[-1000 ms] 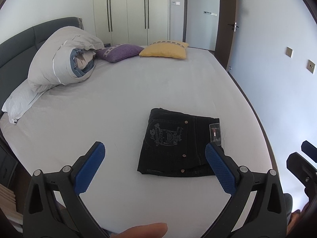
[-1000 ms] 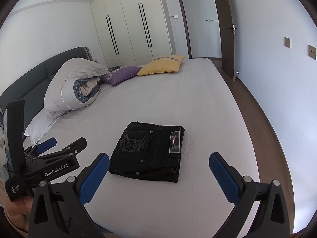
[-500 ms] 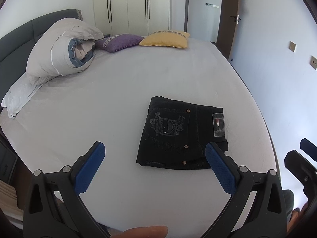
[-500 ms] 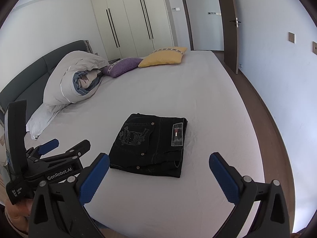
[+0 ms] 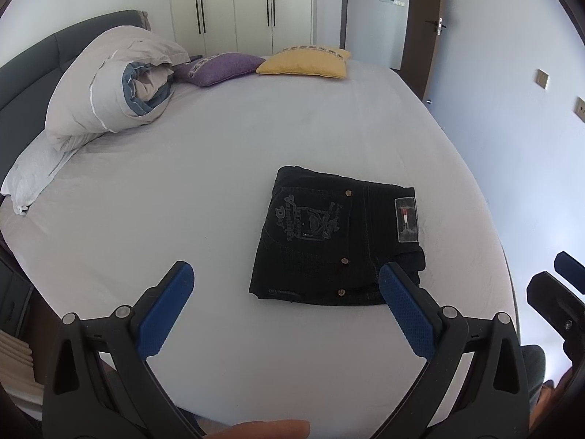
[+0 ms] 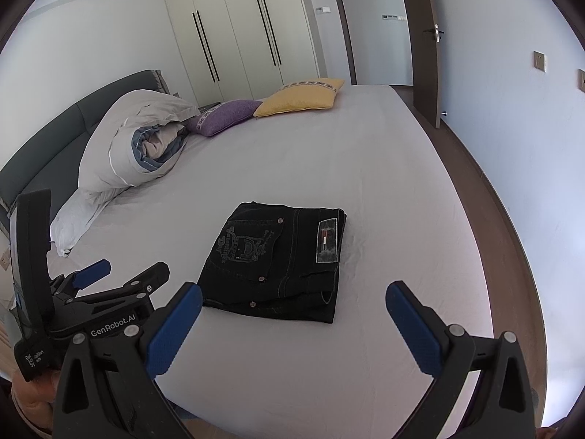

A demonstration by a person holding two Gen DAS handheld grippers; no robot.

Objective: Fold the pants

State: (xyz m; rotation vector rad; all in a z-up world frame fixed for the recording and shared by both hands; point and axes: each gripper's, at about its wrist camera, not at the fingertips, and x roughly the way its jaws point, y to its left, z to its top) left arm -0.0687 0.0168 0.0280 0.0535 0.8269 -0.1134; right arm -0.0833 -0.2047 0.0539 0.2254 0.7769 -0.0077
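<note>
Black pants (image 5: 340, 241) lie folded into a compact rectangle on the bed's white sheet (image 5: 204, 190), back pocket embroidery and a waistband label facing up. They also show in the right wrist view (image 6: 278, 259). My left gripper (image 5: 285, 311) is open and empty, held above the bed's near edge, short of the pants. My right gripper (image 6: 292, 322) is open and empty, also near the bed's edge. The left gripper shows from the side in the right wrist view (image 6: 120, 274).
A rolled duvet (image 5: 109, 84) and a white pillow (image 5: 33, 179) lie at the left by the dark headboard. A purple cushion (image 5: 223, 67) and a yellow cushion (image 5: 303, 64) sit at the far end. Wardrobes and an open door stand behind; the wall is at the right.
Both grippers have tilted down and drawn slightly back, so the folded pants sit a little higher in both views. The pants have not moved. Both grippers stay open.
</note>
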